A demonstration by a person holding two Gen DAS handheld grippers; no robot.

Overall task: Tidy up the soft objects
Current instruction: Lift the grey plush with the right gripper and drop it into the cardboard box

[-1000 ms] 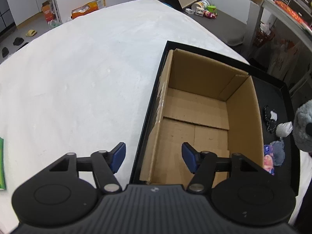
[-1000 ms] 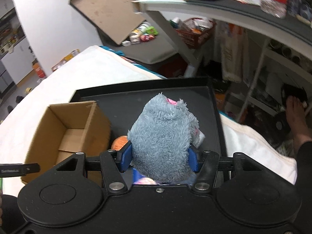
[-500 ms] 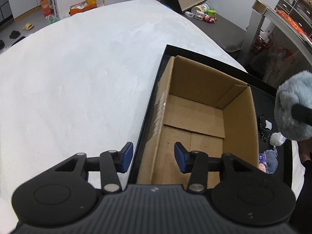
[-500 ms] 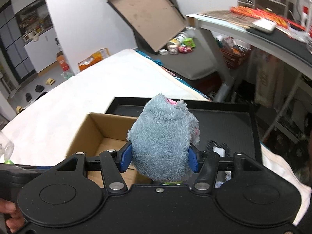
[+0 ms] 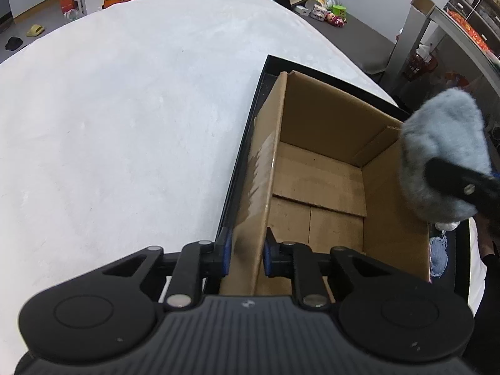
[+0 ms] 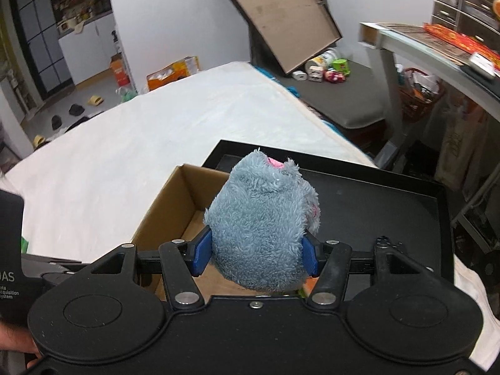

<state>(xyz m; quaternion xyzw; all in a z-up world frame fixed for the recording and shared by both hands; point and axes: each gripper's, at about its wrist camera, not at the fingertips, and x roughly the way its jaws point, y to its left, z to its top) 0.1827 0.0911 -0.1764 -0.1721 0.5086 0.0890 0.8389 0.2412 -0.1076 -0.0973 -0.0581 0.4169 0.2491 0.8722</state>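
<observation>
An open cardboard box (image 5: pixel 325 168) stands empty in a black tray (image 5: pixel 250 131) on the white bed. My left gripper (image 5: pixel 245 254) is shut on the box's near left wall. My right gripper (image 6: pixel 254 254) is shut on a grey-blue plush toy (image 6: pixel 262 225) and holds it above the box's right side; the toy also shows in the left wrist view (image 5: pixel 443 153). The box also shows in the right wrist view (image 6: pixel 175 206), below and left of the toy.
Small soft items (image 5: pixel 439 251) lie in the tray (image 6: pixel 375 200) right of the box. The white bed (image 5: pixel 125 109) spreads to the left. A grey desk (image 6: pixel 437 53) and a leaning board (image 6: pixel 281 15) stand behind.
My left gripper closed on the box's left wall. My right gripper carried the plush toy up and left, from over the tray to over the box.
</observation>
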